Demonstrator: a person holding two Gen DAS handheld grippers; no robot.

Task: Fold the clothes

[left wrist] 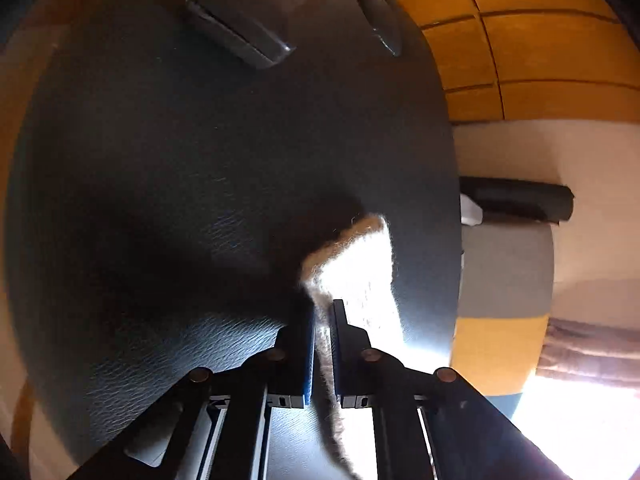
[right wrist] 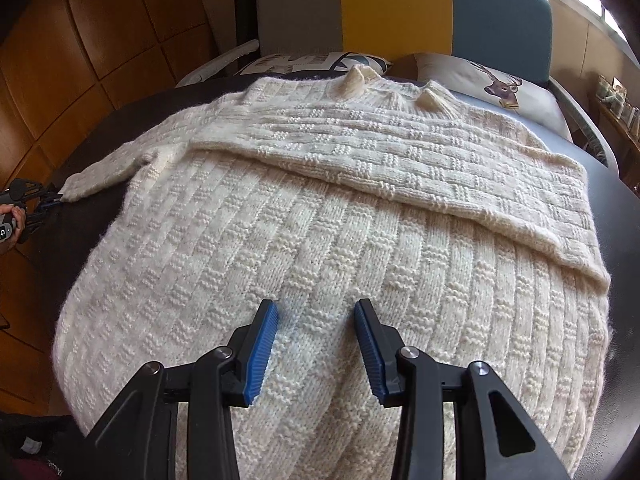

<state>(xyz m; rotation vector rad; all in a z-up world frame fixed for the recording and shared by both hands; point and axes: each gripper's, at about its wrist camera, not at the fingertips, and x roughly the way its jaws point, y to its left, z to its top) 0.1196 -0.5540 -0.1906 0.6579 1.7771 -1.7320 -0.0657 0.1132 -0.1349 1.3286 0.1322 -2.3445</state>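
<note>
A cream knitted sweater (right wrist: 320, 240) lies flat on a dark round table (right wrist: 616, 220). One sleeve (right wrist: 440, 168) is folded across its chest, and the other sleeve (right wrist: 112, 172) stretches out to the left. My left gripper (right wrist: 52, 200) is at that sleeve's end. In the left wrist view the left gripper (left wrist: 322, 312) is shut on the fuzzy cuff (left wrist: 352, 256), with knit fabric running back between its pads. My right gripper (right wrist: 317, 306) hangs open just above the sweater's lower body, with nothing pinched between its blue pads.
Two dark flat objects (left wrist: 240, 36) (left wrist: 378, 20) lie on the far side of the table (left wrist: 180, 160). Behind the table stands a sofa with a grey, yellow and blue back (right wrist: 396, 4) and printed cushions (right wrist: 492, 84). Wooden panels (right wrist: 100, 40) are at the left.
</note>
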